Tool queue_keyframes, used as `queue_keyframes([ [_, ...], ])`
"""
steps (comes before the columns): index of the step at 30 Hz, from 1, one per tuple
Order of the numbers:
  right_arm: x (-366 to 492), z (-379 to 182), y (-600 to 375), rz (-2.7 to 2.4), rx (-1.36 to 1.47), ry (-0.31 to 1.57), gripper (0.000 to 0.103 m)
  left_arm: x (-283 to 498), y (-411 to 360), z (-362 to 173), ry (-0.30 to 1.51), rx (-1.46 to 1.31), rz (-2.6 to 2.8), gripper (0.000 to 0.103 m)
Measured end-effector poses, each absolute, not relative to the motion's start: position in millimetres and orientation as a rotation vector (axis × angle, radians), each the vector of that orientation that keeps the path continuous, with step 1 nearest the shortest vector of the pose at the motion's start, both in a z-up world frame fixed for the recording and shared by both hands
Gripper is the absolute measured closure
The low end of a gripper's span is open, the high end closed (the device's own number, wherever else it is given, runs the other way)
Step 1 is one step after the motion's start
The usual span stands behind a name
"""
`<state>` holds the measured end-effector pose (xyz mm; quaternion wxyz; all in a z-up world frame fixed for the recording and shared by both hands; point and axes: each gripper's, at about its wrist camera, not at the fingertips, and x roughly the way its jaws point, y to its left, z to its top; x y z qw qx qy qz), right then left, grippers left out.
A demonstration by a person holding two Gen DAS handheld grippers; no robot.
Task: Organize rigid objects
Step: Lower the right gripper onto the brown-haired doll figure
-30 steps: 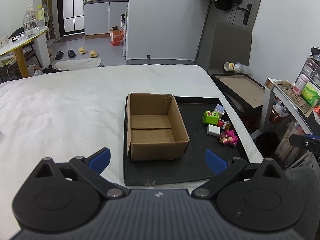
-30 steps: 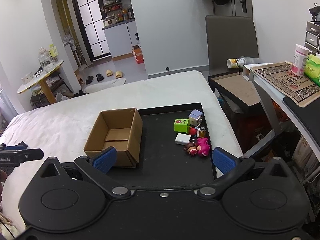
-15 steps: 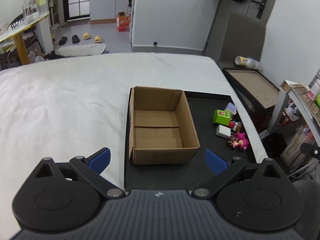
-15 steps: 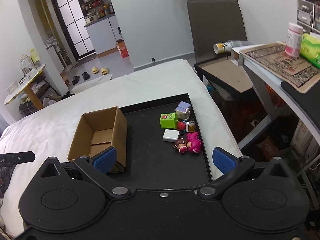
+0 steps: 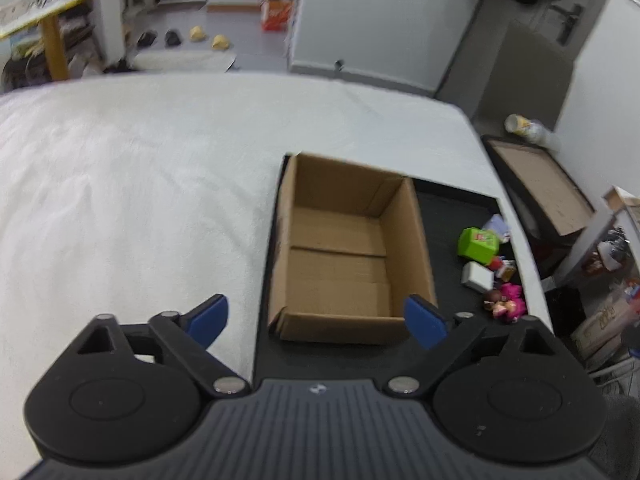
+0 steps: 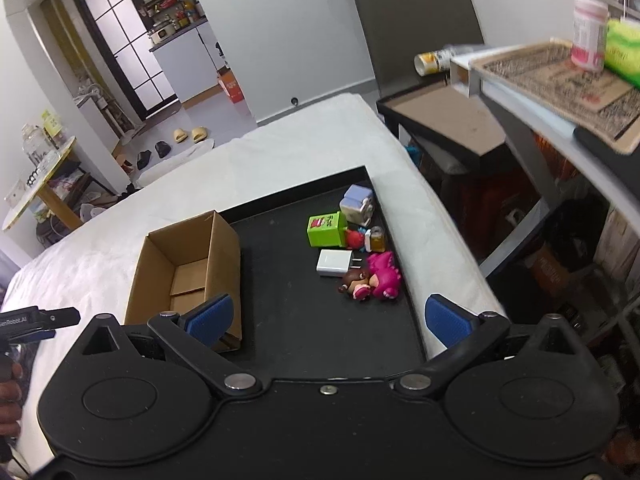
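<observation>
A: Where are the things sitting?

B: An open brown cardboard box (image 6: 188, 260) is standing empty on the left of a flat black tray (image 6: 312, 320) lying on a white bed (image 5: 140, 184). A green cube toy (image 6: 326, 229), a white plug adapter (image 6: 334, 263) and a pink plush doll (image 6: 376, 282) are clustering along the tray's right side.

A: And the claws?

B: The left claw (image 5: 318, 320) is hovering over the box's near wall, spread wide, holding nothing. The right claw (image 6: 328, 316) is also gaping wide and empty, above the tray.
</observation>
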<state>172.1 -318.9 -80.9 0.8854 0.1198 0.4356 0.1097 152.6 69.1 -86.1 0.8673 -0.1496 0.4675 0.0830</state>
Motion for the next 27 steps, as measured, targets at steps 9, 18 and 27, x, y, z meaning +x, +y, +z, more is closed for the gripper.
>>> queue_keyframes([
  [9, 204, -108, -315, 0.22, 0.31, 0.982, 0.015, 170, 96, -117, 1.061, -0.42, 0.227, 0.04],
  [18, 235, -133, -301, 0.217, 0.295, 1.03, 0.03, 191, 108, -143, 1.109, -0.46, 0.214, 0.057],
  [27, 266, -167, -281, 0.215, 0.265, 1.101, 0.039, 200, 113, -165, 1.124, -0.513, 0.168, 0.071],
])
